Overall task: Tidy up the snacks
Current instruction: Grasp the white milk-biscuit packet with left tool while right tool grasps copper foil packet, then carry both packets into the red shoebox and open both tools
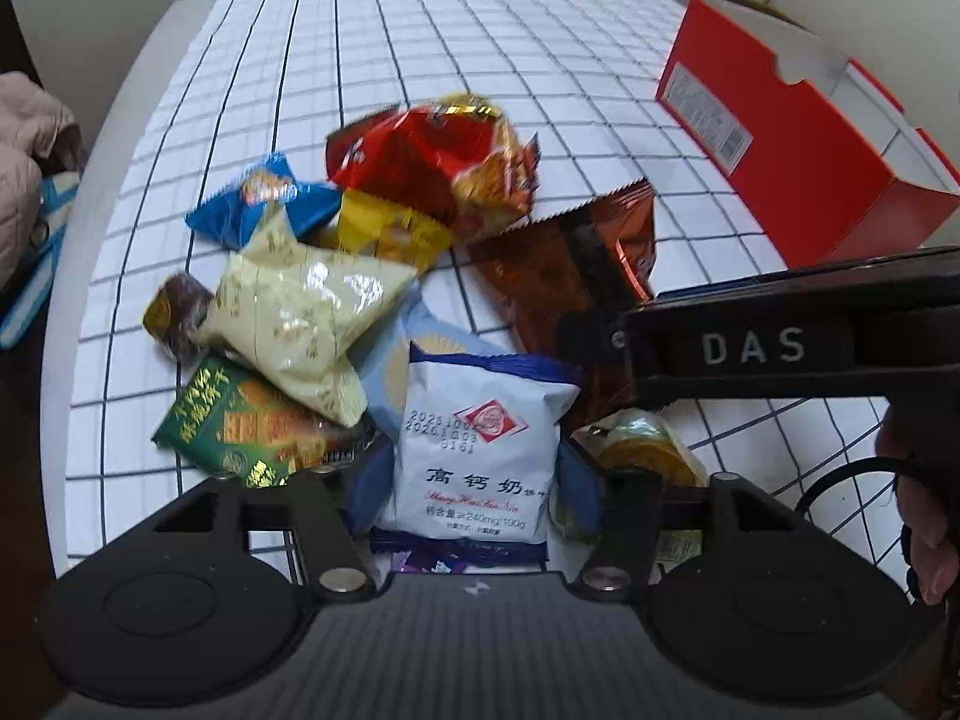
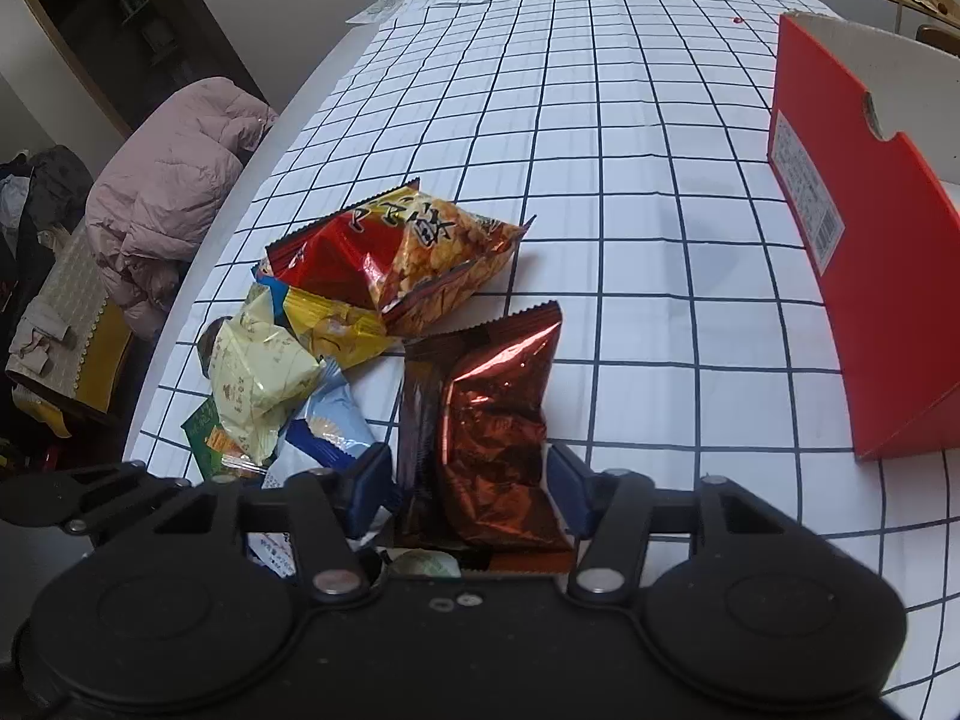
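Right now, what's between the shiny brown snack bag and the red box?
Nothing but bare checkered tablecloth lies between the brown snack bag and the red box, seen clearly in the right wrist view.

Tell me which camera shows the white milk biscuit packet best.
The left wrist view: the white milk biscuit packet faces the lens between the left tongs, its print readable. The right wrist view shows only a small white corner, partly hidden.
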A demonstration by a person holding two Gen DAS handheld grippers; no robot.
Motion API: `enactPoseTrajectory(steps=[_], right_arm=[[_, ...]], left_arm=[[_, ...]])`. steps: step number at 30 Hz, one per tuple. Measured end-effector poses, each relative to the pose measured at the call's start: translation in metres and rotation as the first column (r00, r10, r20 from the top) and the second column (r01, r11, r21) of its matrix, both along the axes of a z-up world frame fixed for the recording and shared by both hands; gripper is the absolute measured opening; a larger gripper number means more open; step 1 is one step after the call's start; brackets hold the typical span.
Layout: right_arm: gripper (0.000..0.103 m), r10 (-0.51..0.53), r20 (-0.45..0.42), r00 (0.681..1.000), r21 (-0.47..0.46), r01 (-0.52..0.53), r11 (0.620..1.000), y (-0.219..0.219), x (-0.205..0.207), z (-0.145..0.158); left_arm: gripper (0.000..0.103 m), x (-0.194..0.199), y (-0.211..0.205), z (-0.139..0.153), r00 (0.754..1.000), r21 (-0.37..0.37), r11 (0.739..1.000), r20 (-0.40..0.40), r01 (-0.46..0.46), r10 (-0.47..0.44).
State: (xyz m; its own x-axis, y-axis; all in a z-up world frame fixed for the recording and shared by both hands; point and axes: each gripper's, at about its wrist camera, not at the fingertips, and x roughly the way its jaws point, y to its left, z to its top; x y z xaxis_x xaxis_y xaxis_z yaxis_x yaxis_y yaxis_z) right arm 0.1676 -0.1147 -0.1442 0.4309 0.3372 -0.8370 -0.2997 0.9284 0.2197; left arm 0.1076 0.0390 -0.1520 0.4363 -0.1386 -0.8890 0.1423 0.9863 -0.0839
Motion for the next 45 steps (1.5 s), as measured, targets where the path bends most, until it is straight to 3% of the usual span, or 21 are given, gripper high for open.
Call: enactPoseTrajectory(steps=[10, 17, 24, 35, 45], right_arm=[[0.035, -0.004, 0.045, 0.999, -0.016, 0.005, 1.0, -0.003, -0.012, 0.01], [0.034, -0.052, 0.097, 0.994, -0.014, 0.053, 0.998, -0.019, -0.032, 0.033], [0.034, -0.114, 0.156, 0.981, 0.021, 0.112, 0.993, -0.047, -0.054, 0.068], [0.034, -0.161, 0.25, 0.955, -0.009, 0.168, 0.986, -0.099, -0.065, 0.121], [0.034, -0.223, 0.297, 0.928, -0.049, 0.248, 0.968, -0.174, -0.028, 0.136]], left_arm=[[0.05, -0.001, 0.003, 0.004, 0.999, -0.027, 0.999, 0.0, -0.045, 0.045], [0.05, -0.011, 0.009, 0.023, 0.996, -0.075, 0.994, 0.01, -0.085, 0.086], [0.05, -0.023, -0.001, 0.066, 0.994, -0.108, 0.991, 0.07, -0.073, 0.081], [0.05, -0.009, -0.055, 0.13, 0.989, -0.114, 0.993, 0.144, -0.003, 0.02], [0.05, 0.04, -0.14, 0.157, 0.985, -0.117, 0.992, 0.168, 0.057, -0.037]])
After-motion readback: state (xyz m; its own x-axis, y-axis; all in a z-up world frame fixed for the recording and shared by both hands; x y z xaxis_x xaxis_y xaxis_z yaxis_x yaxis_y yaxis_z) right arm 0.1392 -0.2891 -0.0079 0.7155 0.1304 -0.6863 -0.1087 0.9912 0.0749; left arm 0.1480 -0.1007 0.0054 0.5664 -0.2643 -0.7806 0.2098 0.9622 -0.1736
